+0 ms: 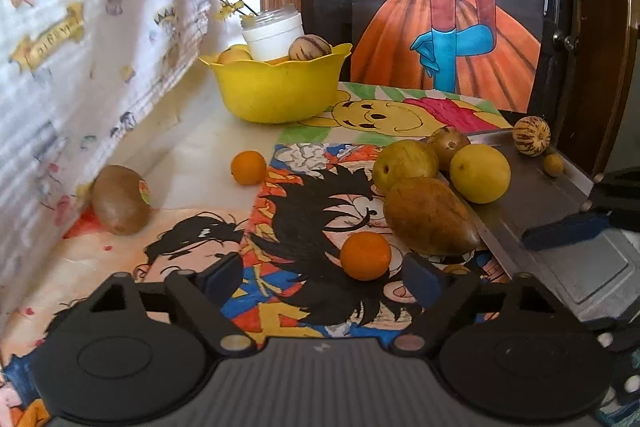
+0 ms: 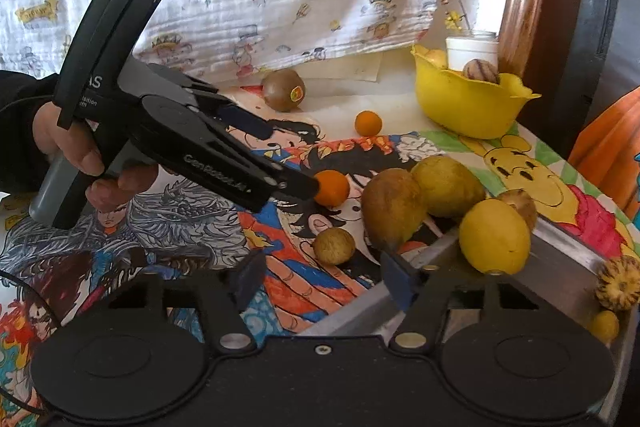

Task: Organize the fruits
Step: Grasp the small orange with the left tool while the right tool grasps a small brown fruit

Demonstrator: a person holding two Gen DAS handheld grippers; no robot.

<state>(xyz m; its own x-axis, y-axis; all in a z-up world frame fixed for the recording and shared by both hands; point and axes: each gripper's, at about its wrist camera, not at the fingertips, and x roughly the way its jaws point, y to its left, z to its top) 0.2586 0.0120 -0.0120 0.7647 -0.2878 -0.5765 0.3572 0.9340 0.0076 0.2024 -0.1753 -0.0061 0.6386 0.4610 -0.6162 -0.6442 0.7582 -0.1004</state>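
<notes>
where glossy round orange (image 1: 365, 255) sits — scalloped plastic bowl (image 1: 276, 89) beyond.

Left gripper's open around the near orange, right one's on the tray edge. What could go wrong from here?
The left gripper is open with the small orange just ahead; a finger nudging it could send it rolling. The brown pear-shaped fruit leans against the metal tray edge, so if the right gripper shifts the tray, the pile may scatter.
</notes>
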